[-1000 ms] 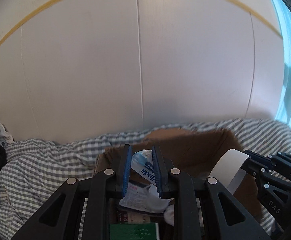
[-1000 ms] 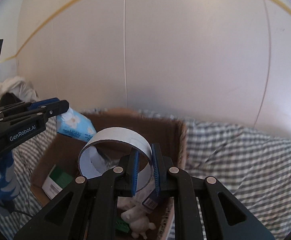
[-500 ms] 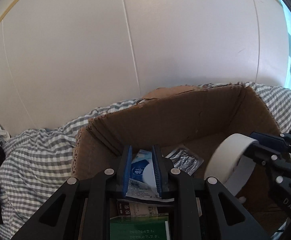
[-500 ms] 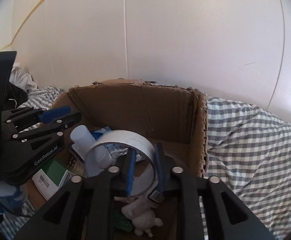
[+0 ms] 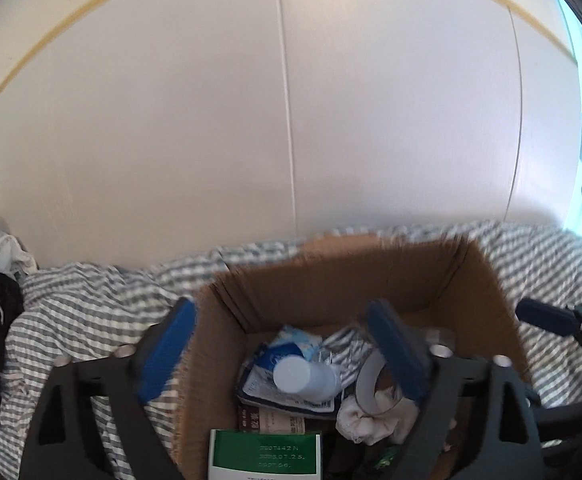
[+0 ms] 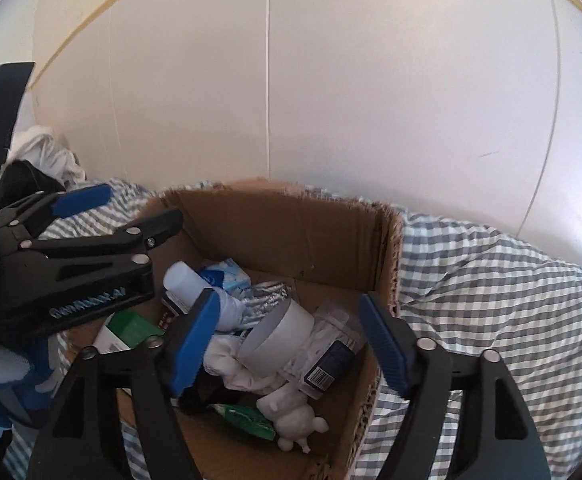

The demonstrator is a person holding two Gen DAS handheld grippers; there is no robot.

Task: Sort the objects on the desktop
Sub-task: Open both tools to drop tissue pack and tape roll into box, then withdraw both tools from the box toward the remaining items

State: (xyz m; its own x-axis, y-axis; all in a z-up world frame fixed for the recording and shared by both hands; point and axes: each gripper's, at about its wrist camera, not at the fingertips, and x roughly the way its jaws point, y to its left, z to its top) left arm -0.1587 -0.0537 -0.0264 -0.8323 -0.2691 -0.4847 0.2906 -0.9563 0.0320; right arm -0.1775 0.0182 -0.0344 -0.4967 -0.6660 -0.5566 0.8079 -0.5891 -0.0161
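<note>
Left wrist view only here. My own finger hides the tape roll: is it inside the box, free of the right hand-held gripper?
Observer: Yes. The tape roll rests in the cardboard box on white cloth. The right hand-held gripper is opening, pads off the roll.
Operator: Anything at the box's near end?
Observer: A white figurine lies there beside a green packet.

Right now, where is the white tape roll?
The white tape roll lies inside the cardboard box, seen in the right wrist view near the box's middle, resting on crumpled white cloth beside the white bottle.
</note>
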